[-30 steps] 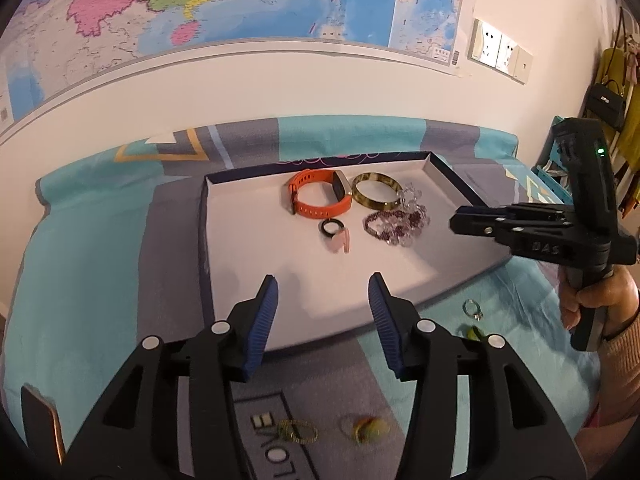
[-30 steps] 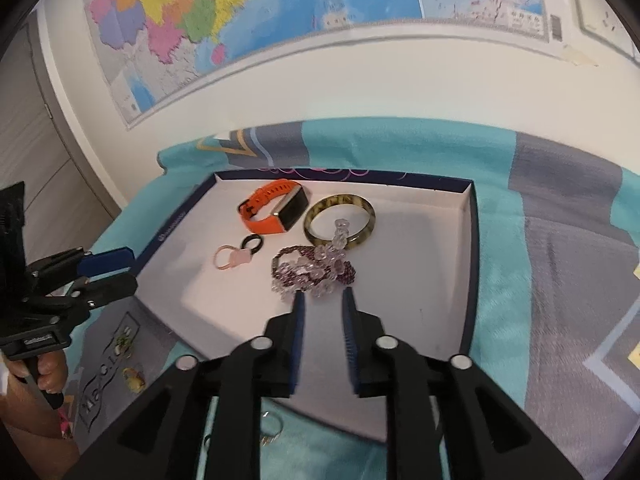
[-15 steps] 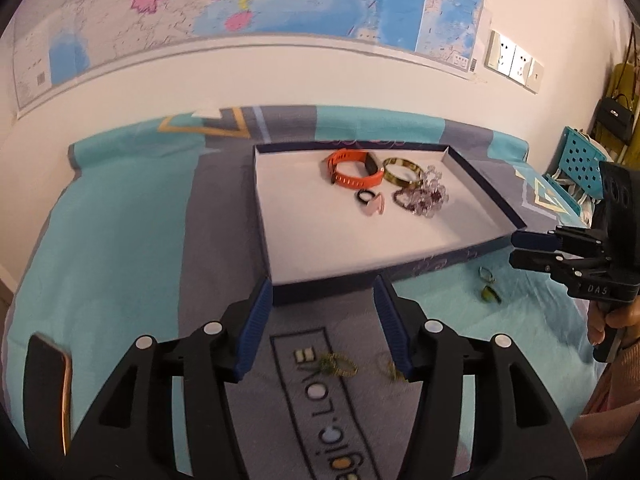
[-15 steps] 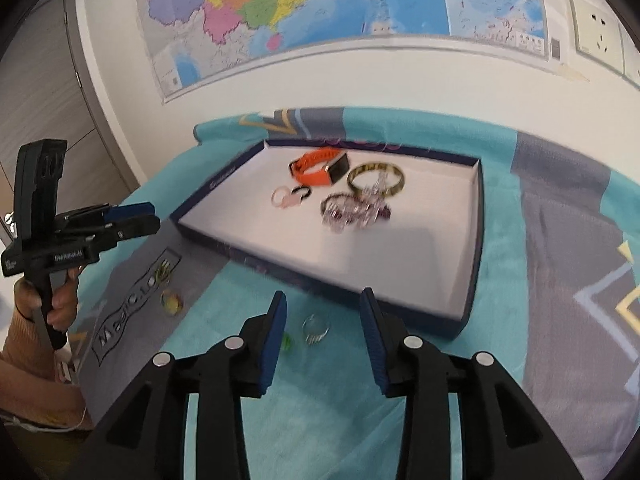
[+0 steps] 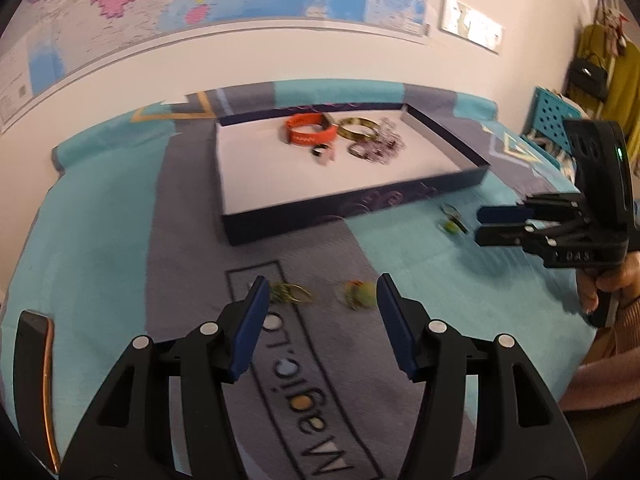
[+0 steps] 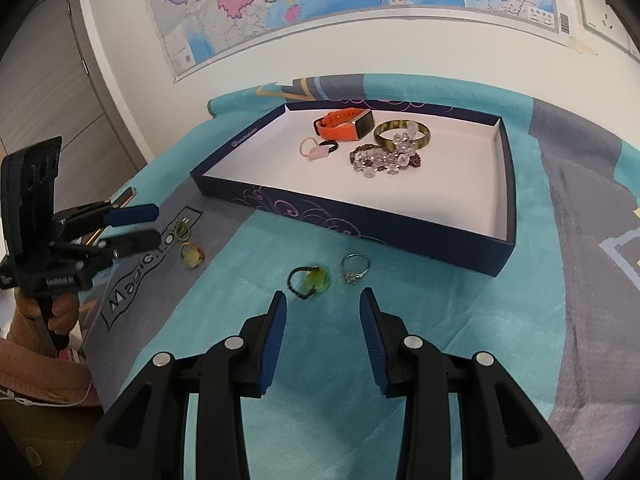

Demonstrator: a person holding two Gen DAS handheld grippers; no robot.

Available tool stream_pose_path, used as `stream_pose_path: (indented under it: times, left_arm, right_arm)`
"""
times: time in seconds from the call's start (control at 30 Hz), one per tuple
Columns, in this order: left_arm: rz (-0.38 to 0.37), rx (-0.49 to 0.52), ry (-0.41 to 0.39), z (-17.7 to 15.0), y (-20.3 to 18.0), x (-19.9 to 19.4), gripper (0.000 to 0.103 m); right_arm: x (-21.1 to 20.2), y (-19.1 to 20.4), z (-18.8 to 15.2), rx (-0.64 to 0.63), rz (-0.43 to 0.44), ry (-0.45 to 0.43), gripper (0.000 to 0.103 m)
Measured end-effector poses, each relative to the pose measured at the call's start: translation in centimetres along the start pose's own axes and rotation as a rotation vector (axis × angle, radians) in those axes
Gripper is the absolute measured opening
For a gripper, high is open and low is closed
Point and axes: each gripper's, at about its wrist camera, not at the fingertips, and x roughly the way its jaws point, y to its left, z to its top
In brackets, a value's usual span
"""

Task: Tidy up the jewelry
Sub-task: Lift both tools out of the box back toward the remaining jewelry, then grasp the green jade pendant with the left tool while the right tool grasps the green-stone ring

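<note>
Both grippers hang empty over loose jewelry in front of the tray.

The tray [image 6: 505,184] already holds a watch [image 6: 344,125], a bangle [image 6: 403,133] and beads [image 6: 384,160], gathered at its far side. Four small pieces lie on the cloth [image 6: 256,280] before its near wall, likely next to go in. The right gripper [image 6: 323,336], unclenched, faces a green ring [image 6: 310,280] and a silver ring [image 6: 354,267]. The left gripper [image 5: 318,322], unclenched too, frames two more. A second ago both hovered over the tray; both jaws have just been widening, nothing between them.
</note>
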Motion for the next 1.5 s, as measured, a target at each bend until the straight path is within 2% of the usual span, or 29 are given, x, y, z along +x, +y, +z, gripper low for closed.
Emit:
stream_pose_path:
  times: [0.2, 0.47, 0.8, 0.93, 0.97, 1.27, 1.37, 1.5]
  left_arm:
    - [-0.041, 0.038, 0.024, -0.3, -1.7, 0.8, 0.052]
    - [-0.086, 0.023, 0.070, -0.4, -2.2, 2.2, 0.049]
    - [-0.086, -0.010, 0.097, -0.2, -1.8, 3.1, 0.044]
    - [-0.076, -0.007, 0.098, -0.1, -1.8, 3.1, 0.035]
    - [-0.079, -0.007, 0.099, 0.0, -1.8, 3.1, 0.030]
    - [-0.063, -0.014, 0.099, 0.1, -1.6, 3.3, 0.019]
    - [-0.059, -0.016, 0.094, 0.1, -1.7, 3.2, 0.018]
    - [-0.057, -0.025, 0.088, 0.2, -1.7, 3.2, 0.017]
  right_arm:
    - [0.4, 1.2, 0.0, -0.033, 0.001, 0.012, 0.036]
    - [1.4, 1.3, 0.4, -0.028, -0.015, 0.030, 0.036]
    - [2.2, 1.7, 0.8, -0.042, -0.026, 0.042, 0.035]
    - [2.4, 1.8, 1.0, -0.048, -0.036, 0.044, 0.034]
    - [2.5, 1.8, 1.0, -0.050, -0.039, 0.045, 0.033]
    - [2.6, 1.5, 1.2, -0.048, -0.070, 0.044, 0.020]
    - [2.6, 1.4, 1.2, -0.046, -0.073, 0.041, 0.018]
    - [2.2, 1.3, 1.2, -0.037, -0.059, 0.024, 0.007]
